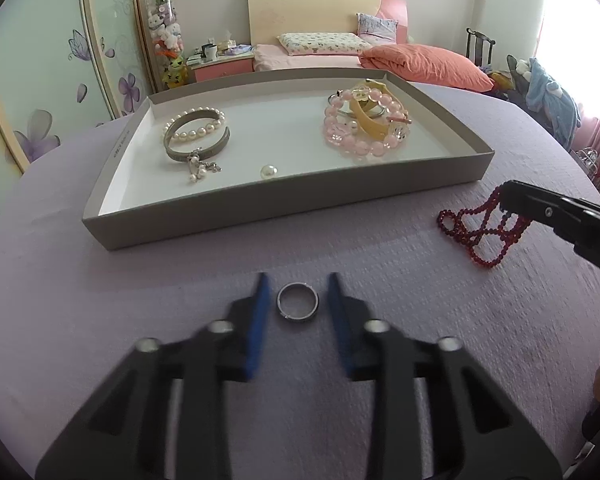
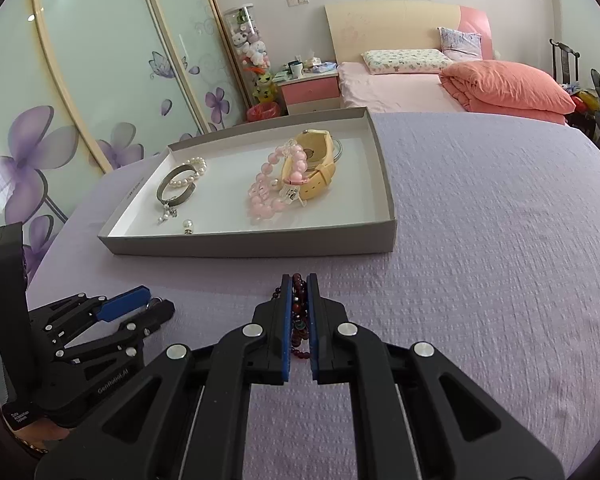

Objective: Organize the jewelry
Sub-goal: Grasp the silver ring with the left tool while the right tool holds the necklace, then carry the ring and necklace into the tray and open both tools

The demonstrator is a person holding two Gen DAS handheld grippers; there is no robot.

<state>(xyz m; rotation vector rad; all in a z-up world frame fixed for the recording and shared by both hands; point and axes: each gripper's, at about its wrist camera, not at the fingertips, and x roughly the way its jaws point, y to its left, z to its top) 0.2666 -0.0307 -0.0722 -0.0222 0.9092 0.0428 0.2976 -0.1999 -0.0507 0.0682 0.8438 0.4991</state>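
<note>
A silver ring (image 1: 297,302) lies flat on the purple cloth between the open blue fingers of my left gripper (image 1: 297,284), untouched. My right gripper (image 2: 299,280) is shut on a red bead necklace (image 2: 299,312); in the left wrist view the necklace (image 1: 480,226) hangs from that gripper (image 1: 506,200), partly resting on the cloth. The grey tray (image 1: 260,210) ahead holds a silver bangle with pearls (image 1: 196,136), a loose pearl (image 1: 268,171), a pink bead bracelet (image 1: 360,132) and a yellow watch (image 2: 316,160). The left gripper also shows in the right wrist view (image 2: 150,304).
The purple cloth (image 2: 480,240) covers the round table. Behind it stand a bed with an orange quilt (image 1: 424,64), a pink nightstand (image 2: 310,90) and a floral wardrobe (image 2: 100,80). A chair with clothes (image 1: 548,88) is at the right.
</note>
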